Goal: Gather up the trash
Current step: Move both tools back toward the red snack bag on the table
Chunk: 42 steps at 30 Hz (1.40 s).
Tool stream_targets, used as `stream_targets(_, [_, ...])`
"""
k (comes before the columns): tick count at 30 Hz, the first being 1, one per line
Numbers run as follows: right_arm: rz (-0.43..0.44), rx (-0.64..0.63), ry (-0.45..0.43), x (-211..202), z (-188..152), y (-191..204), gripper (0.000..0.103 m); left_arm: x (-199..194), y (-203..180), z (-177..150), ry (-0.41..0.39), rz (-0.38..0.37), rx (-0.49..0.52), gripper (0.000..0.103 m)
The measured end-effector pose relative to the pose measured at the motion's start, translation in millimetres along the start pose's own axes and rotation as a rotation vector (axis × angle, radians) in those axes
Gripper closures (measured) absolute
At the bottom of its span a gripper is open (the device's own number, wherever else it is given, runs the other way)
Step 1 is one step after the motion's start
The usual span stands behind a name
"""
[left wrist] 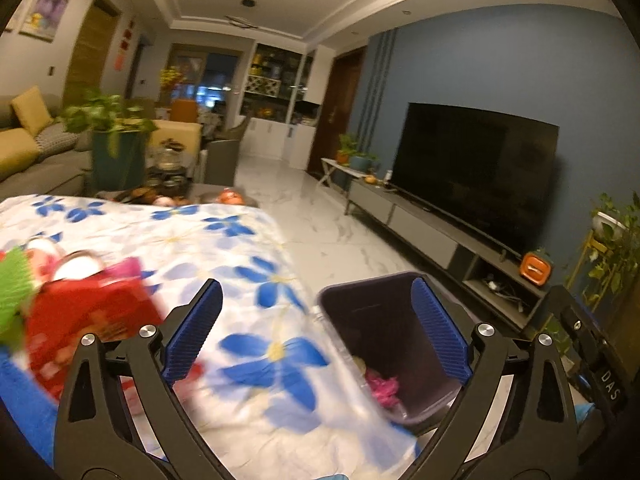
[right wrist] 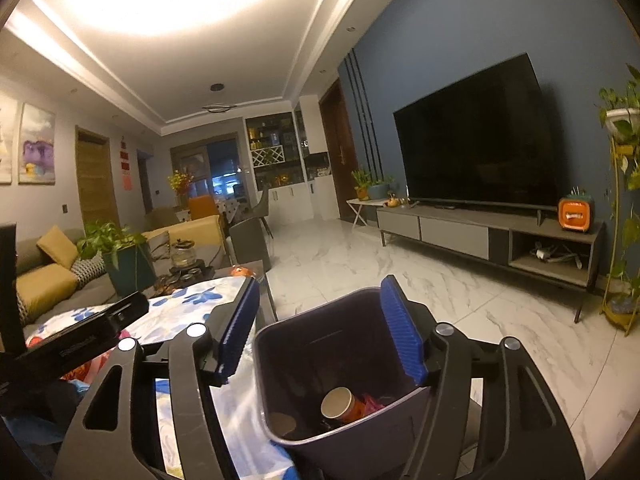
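I am holding both tools up by the bin (right wrist: 340, 364), which is standing on the floor just beside the edge of the desk (left wrist: 224, 256) with the flowered cloth. My right hand-held gripper (right wrist: 320, 332) is hovering over the bin's mouth with its jaws spread and nothing between them. My left hand-held gripper (left wrist: 316, 332) is likewise released and empty, straddling the desk edge nearest the bin. Inside the bin I am seeing a paper cup (right wrist: 339, 403) lying on its side and some pink wrapper (left wrist: 382, 388). The trash still waiting is sitting on the desk, away from the bin: a red packet (left wrist: 92, 320) and something green (left wrist: 14, 288) beyond it, both blurred in the left wrist view, so I cannot say exactly what they are.

What is worrying me is the reach back across the cloth: a low pass could be snagging the fabric and dragging it, packet and all, off the desk. The packet looks flat and slippery, so I am expecting a shallow pinch to slide off it
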State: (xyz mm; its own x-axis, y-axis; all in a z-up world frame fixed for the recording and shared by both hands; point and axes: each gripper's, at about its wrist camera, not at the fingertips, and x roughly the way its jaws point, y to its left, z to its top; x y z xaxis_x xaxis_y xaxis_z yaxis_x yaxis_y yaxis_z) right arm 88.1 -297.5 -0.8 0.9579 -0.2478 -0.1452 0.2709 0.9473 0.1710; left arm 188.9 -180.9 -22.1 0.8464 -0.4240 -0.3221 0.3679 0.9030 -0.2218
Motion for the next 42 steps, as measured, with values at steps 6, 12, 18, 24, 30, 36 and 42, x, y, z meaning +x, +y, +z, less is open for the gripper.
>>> stream_targets(6, [0.041, -0.022, -0.007, -9, -4, 22, 0.03, -38, 28, -9, -0.018, 0.081, 0.003, 0.008])
stream_targets(12, [0.102, -0.014, 0.011, -15, -11, 44, 0.023, -75, 62, -19, -0.042, 0.171, 0.009, 0.008])
stream_targets(18, [0.155, -0.029, 0.013, -24, -20, 73, 0.023, -105, 96, -32, -0.05, 0.25, -0.003, 0.008])
stream_targets(24, [0.209, -0.043, 0.023, -32, -31, 104, 0.023, -130, 129, -51, -0.053, 0.29, 0.015, 0.008])
stream_targets(30, [0.261, -0.053, 0.054, -34, -45, 129, 0.023, -138, 152, -75, -0.022, 0.313, 0.027, 0.008])
stream_targets(36, [0.3, -0.088, 0.083, -33, -55, 151, 0.023, -126, 172, -89, 0.042, 0.331, 0.004, 0.008])
stream_targets(42, [0.314, -0.099, 0.098, -29, -62, 160, 0.023, -106, 178, -100, 0.126, 0.324, 0.022, 0.017])
